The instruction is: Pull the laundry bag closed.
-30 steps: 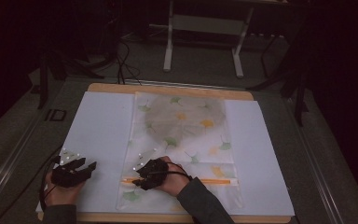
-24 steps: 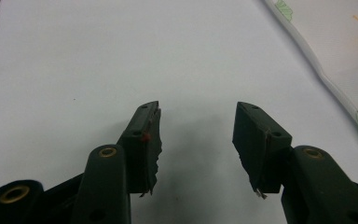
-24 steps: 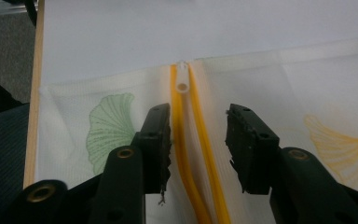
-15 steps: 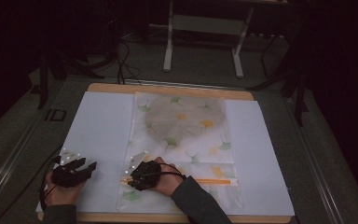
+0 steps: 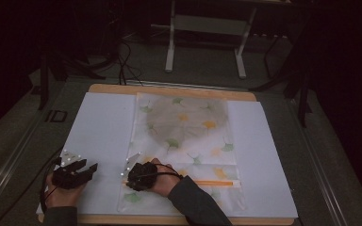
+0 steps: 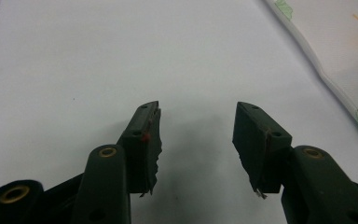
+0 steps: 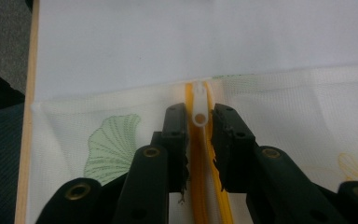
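- The step in hand looks like taking hold of the white zipper pull (image 7: 199, 108) on the leaf-printed mesh bag (image 5: 184, 127), which lies flat on the white sheet (image 5: 103, 127) in the middle of the table, its orange zipper (image 5: 217, 182) running across the near end.
- The pull sits at the left end of the zipper, close to the bag's near left corner.
- The right gripper (image 7: 199, 126) has just been closing its jaws; they now stand narrow on either side of the pull and zipper, and whether they already press on it I cannot tell.
- The left gripper (image 6: 198, 135) rests on the bare sheet left of the bag, jaws spread, nothing between them.
- Next, I judge: finish the pinch on the pull, then draw it rightward along the zipper, perhaps steadying the bag with the left gripper.
- No brand, label or writing can be read.
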`<action>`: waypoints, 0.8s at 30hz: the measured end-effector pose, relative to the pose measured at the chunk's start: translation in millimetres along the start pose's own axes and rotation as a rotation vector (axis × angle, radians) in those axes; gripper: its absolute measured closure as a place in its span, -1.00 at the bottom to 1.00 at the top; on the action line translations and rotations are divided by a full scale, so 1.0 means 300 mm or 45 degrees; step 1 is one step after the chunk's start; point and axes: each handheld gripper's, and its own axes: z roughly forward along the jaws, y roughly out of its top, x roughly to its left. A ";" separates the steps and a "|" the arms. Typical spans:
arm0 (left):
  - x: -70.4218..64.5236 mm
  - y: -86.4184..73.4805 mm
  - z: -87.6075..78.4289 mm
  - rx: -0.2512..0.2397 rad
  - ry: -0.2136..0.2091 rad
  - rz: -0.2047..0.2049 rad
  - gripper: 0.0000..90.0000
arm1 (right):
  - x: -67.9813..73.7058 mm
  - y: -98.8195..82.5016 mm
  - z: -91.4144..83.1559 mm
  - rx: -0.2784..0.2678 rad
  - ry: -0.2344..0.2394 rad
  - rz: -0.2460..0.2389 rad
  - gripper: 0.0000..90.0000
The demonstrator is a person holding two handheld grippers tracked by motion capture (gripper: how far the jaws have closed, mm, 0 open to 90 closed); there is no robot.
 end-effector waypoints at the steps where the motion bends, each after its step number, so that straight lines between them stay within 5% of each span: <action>1: 0.000 0.000 0.000 0.000 0.000 0.000 0.14 | -0.001 0.001 0.001 0.004 0.002 0.000 0.69; 12: -0.001 0.000 0.000 0.000 0.000 0.001 0.14 | -0.016 0.054 0.017 0.124 0.033 -0.002 0.74; 24: -0.002 -0.001 -0.001 0.001 -0.004 0.002 0.14 | -0.017 0.079 0.024 0.181 0.043 -0.029 0.86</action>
